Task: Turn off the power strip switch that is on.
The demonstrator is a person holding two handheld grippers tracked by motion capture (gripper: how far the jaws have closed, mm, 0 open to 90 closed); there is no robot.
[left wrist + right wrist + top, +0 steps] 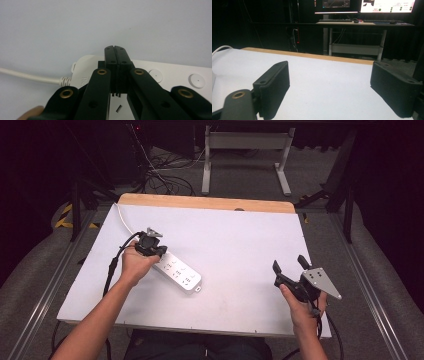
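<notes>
White sheet covers your bench [235,240], bare wooden strip along its far edge. On the left half lies a white plastic power strip [181,275], long body set diagonally, its near end towards the bench middle, round buttons and socket slots on top. Its white cord [123,220] runs from the far end up towards the bench's far left corner.

Your left hand [134,265] holds the black left claw [150,244] right over the strip's cord end. In the left gripper view that claw [115,53] has its jaws pressed flat together, nothing between them, tips pointing down at the strip [172,75] just beside where the cord [30,77] enters. Whether the tips touch the plastic, can't tell.

Your right hand [302,310] holds the right claw [290,265] near the bench's right front, well apart from the strip, grey triangular plate [322,281] on top. In the right gripper view its jaws stand wide apart, empty [329,87], above bare white bench [324,75].

Beyond the bench: dark floor, black cables, a white-legged desk [247,150].
</notes>
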